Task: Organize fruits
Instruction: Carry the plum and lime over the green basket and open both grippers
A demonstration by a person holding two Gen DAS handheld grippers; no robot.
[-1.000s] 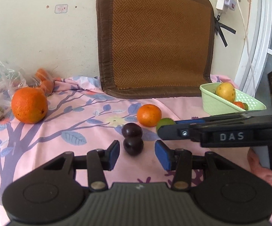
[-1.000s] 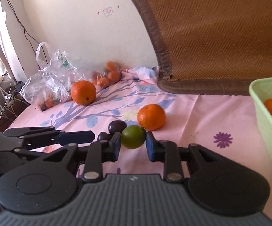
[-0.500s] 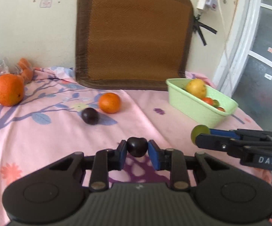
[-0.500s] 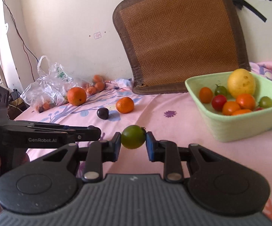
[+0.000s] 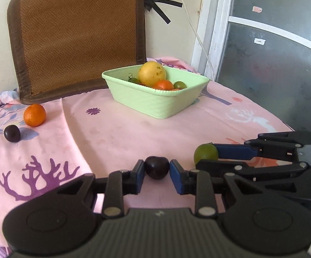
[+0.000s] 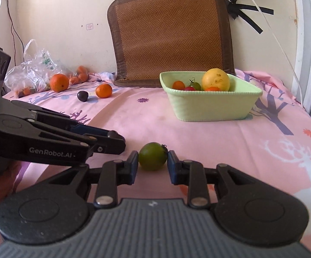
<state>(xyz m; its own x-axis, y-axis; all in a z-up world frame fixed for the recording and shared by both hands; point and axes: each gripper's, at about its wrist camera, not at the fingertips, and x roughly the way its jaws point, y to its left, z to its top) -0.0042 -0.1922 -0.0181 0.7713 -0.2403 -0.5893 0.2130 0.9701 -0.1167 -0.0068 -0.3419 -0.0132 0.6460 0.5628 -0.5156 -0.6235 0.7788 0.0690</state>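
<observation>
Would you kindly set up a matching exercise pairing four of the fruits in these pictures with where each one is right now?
Things:
1. green tomato
2. dark plum
3. large yellow fruit
4. small orange

Places:
A. lying on the pink cloth, next to another dark plum
B. clamped in the right gripper
C. inside the green basket
D. clamped in the left gripper

Pairs: 1-B, 2-D, 3-C, 4-A
</observation>
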